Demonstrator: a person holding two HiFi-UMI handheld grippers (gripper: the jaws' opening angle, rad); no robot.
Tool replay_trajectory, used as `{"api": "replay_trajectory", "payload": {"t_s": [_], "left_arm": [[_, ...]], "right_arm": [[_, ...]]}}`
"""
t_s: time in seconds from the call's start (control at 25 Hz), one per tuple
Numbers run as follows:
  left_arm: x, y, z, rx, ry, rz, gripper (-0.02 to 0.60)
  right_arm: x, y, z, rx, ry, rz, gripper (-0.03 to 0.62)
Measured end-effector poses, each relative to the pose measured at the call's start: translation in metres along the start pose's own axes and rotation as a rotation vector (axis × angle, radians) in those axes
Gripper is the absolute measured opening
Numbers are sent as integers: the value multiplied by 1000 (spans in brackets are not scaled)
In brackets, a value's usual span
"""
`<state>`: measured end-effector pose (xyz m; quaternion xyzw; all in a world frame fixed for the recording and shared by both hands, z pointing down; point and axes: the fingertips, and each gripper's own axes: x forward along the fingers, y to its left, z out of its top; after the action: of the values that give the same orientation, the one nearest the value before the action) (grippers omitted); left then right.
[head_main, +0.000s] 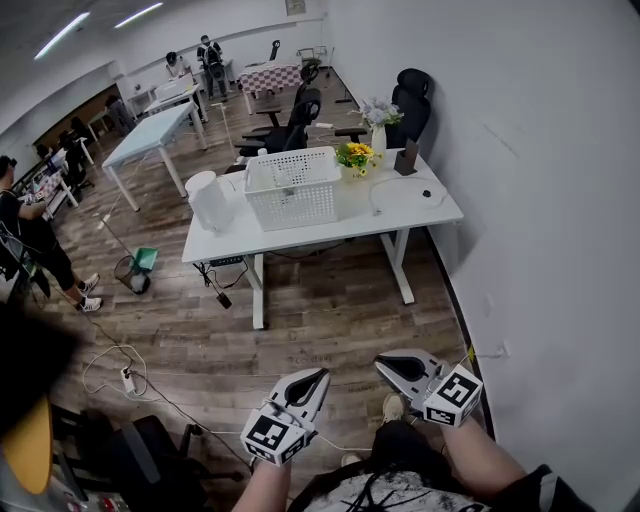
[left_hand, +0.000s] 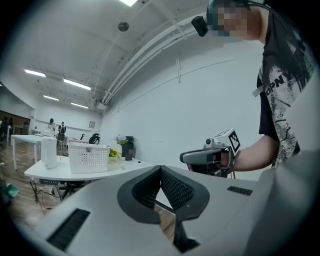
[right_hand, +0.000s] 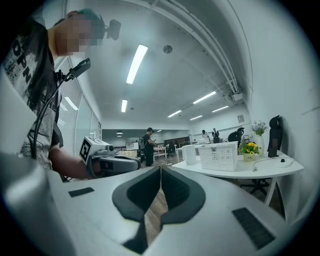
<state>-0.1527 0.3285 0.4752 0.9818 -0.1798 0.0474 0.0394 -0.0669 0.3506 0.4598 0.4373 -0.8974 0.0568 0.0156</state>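
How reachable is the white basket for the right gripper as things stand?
Probably not from here: the right gripper, shut and empty, hangs near the person's legs, with wooden floor between it and the table bearing the white basket.

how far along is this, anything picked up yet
Nothing looks done. The left gripper and right gripper are both shut and empty, held low above the wooden floor, well short of the white desk. The white basket and yellow flowers on it sit untouched. So nothing is in hand, and any handling at the desk is left.
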Motion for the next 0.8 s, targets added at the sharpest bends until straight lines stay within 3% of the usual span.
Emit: {"api": "replay_trajectory", "payload": {"t_s": [0.44,0.8], "left_arm": [[58,51,5,-9,12,27,11],[124,119,25,-22,25,112,11]], "right_arm": [[40,-74,2,-6,1,29,23],[88,-161,21,-12,15,115,23]]}}
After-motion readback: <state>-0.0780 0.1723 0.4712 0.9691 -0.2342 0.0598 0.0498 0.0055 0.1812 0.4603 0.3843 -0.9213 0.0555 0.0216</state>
